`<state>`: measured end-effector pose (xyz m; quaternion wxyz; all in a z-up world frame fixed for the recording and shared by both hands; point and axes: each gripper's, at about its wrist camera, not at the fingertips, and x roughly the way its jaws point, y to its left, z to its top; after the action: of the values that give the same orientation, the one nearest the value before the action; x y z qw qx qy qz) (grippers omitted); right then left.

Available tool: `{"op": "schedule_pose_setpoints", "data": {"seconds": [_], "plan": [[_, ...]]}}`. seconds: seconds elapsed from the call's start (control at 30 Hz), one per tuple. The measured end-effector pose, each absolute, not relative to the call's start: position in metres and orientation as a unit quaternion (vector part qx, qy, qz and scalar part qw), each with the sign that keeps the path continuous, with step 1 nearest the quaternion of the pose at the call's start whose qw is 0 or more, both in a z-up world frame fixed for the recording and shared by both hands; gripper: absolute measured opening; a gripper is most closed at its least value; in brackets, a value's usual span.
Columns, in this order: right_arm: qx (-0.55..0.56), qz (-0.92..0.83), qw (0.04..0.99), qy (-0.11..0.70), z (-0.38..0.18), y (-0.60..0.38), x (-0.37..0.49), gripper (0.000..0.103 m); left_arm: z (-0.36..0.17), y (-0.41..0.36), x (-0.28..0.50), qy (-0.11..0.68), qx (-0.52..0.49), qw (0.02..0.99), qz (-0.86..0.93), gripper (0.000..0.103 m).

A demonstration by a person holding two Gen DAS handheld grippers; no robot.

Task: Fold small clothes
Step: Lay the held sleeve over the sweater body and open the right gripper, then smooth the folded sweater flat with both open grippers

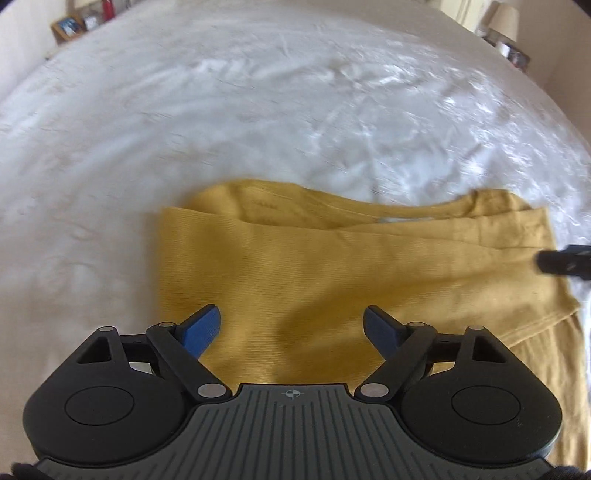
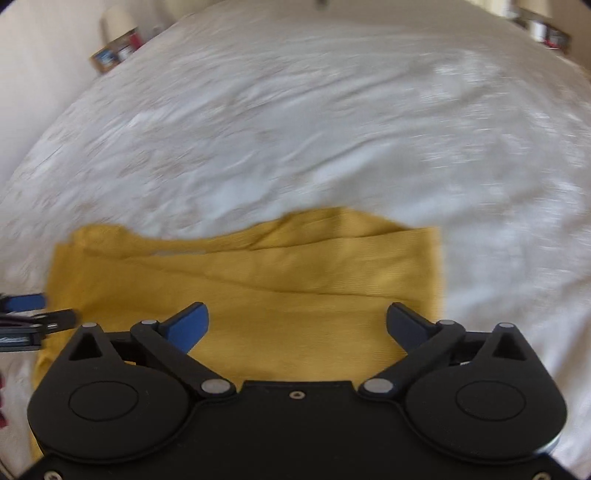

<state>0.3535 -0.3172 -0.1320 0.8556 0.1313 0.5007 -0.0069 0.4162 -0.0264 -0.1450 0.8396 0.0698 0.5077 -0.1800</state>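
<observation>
A mustard-yellow garment [image 1: 332,266] lies partly folded on the white bed sheet [image 1: 221,110], its neckline at the far edge and a fold line running across it. My left gripper [image 1: 291,325] hovers over the garment's near left part, open, with nothing between its blue pads. In the right wrist view the same garment [image 2: 258,280] lies under my right gripper [image 2: 297,323], which is wide open over the cloth's near right part and holds nothing. Each gripper's tip shows at the edge of the other's view, the right gripper [image 1: 565,260] and the left gripper [image 2: 33,314].
The wrinkled white sheet [image 2: 332,129] covers the whole bed around the garment. A wooden bedside shelf with small items [image 1: 72,27] stands at the far left corner. A lamp and small items [image 1: 506,33] stand at the far right.
</observation>
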Motion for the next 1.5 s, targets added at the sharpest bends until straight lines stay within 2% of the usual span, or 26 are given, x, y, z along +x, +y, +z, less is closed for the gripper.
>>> {"op": "schedule_pose_setpoints", "data": {"seconds": [0.1,0.17,0.27,0.37,0.53,1.07,1.5], "plan": [[0.124,0.005,0.848,0.515,-0.147,-0.297,0.370,0.102,-0.151,-0.047,0.418,0.499,0.091,0.843,-0.180,0.086],[0.118,-0.001,0.844,0.523,-0.156,-0.289,0.377,0.102,-0.154,-0.057,0.418,0.496,0.103,0.843,-0.184,0.092],[0.088,-0.006,0.834,0.544,-0.169,-0.281,0.375,0.102,-0.167,-0.068,0.414,0.509,0.137,0.828,-0.192,0.093],[0.040,0.010,0.834,0.551,-0.174,-0.274,0.360,0.102,-0.177,-0.063,0.403,0.518,0.151,0.820,-0.193,0.100],[0.014,0.025,0.837,0.546,-0.173,-0.273,0.339,0.102,-0.180,-0.054,0.394,0.519,0.146,0.818,-0.199,0.102],[0.120,-0.037,0.828,0.547,-0.155,-0.340,0.310,0.102,-0.166,-0.013,0.386,0.520,0.115,0.825,-0.192,0.102],[0.153,-0.067,0.815,0.554,-0.130,-0.323,0.241,0.102,-0.140,0.061,0.315,0.543,0.040,0.828,-0.134,0.103]]}}
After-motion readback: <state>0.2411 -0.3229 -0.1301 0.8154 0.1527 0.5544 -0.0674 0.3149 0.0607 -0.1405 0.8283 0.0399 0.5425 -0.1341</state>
